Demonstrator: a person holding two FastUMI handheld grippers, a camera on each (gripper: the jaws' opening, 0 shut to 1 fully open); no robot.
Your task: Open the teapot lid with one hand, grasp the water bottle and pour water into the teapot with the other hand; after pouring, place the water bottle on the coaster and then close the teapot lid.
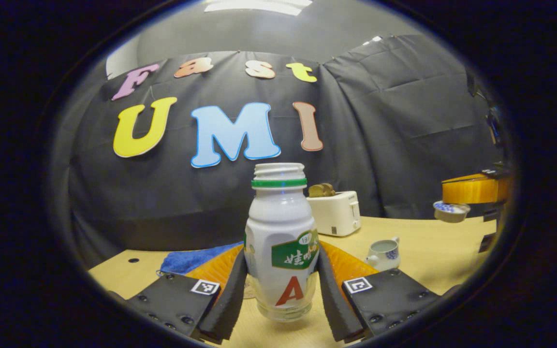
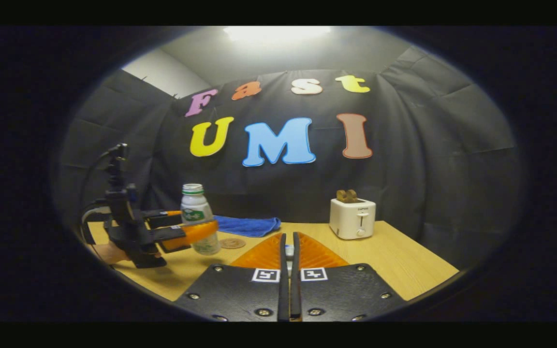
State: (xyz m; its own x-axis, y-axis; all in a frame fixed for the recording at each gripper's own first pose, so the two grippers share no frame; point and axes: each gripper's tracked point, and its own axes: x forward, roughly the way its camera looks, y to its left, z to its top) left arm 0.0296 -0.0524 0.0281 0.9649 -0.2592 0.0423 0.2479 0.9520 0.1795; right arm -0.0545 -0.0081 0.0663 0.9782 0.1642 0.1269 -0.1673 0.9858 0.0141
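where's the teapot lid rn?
Off the teapot: in the left gripper view the lid hangs at far right under the right gripper, above and right of the open pot.

White toaster [image 2: 353, 218] at the back of the wooden table [image 2: 404, 266] — brown slices [image 2: 346, 195] poking up from its slots. Blue cloth [image 2: 249, 225] crumpled further left, near the wall. Ceiling light [image 2: 276, 32] glowing overhead.

Left gripper [image 2: 200, 231] clasps the water bottle [image 2: 196, 212] above the table [image 2: 404, 270]; right gripper [image 2: 288, 251] jaws nearly closed; toaster [image 2: 352, 217] behind.
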